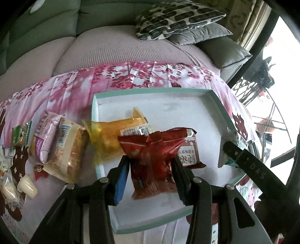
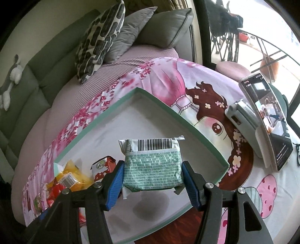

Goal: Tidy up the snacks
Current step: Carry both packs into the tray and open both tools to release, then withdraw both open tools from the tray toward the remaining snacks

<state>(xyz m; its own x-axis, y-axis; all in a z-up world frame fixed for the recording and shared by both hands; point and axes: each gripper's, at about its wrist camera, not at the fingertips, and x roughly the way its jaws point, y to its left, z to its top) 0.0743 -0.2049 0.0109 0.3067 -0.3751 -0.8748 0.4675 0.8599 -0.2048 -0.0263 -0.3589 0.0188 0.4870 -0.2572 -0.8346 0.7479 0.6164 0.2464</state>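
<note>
— What did you have around the box when you looked?

— On the left wrist view I saw a teal-rimmed shallow box point(image 1: 217, 97) on a pink cherry-blossom cloth point(image 1: 75, 88), with a sofa and a black-and-white patterned cushion point(image 1: 176, 16) behind. Loose snacks lay on the cloth left of the box: a beige barcode packet point(image 1: 67, 150), a pale pink packet point(image 1: 46, 135) and a small green one point(image 1: 21, 135). A yellow packet point(image 1: 110, 138) hung over the box's left rim, and a brown packet point(image 1: 191, 152) lay inside. On the right wrist view a propped phone point(image 2: 266, 116) stood on the cloth just right of the box.

— And your left tool?

— My left gripper point(image 1: 151, 163) had a red foil packet point(image 1: 155, 159) between its fingers, over the box floor. The right finger touched the foil; the blue pad point(image 1: 121, 180) on the left stood slightly clear, so I counted the hold as loosened.

— The right one?

— My right gripper point(image 2: 151, 172) was clamped on a green-and-white packet point(image 2: 151, 169), barcode end pointing away, both blue pads point(image 2: 189, 180) pressed to its sides, above the near right part of the box.
</note>
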